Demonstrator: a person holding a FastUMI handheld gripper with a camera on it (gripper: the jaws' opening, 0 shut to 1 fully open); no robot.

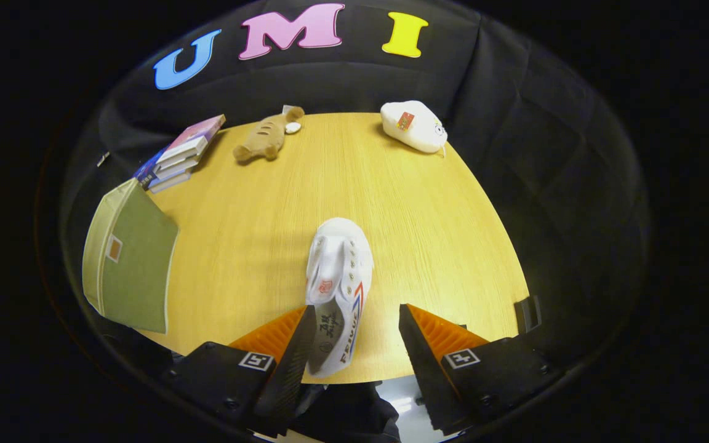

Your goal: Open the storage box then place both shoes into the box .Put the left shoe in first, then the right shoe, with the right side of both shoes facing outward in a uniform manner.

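A white canvas shoe (337,271) with a red and blue stripe lies on the wooden table (428,234), toe pointing away from me. Its heel end reaches in between the fingers of my gripper (357,307). The gripper is open: the left finger (296,351) is at the shoe's side, and the right finger (419,344) stands well apart from it. A green fabric storage box (130,261) with pale trim sits at the table's left edge, left of the fingers. Its flat green top looks closed.
A stack of books (179,154) lies beyond the box at the far left. A brown plush toy (267,136) and a white plush toy (415,126) rest along the far edge. The near table edge runs just under the fingers.
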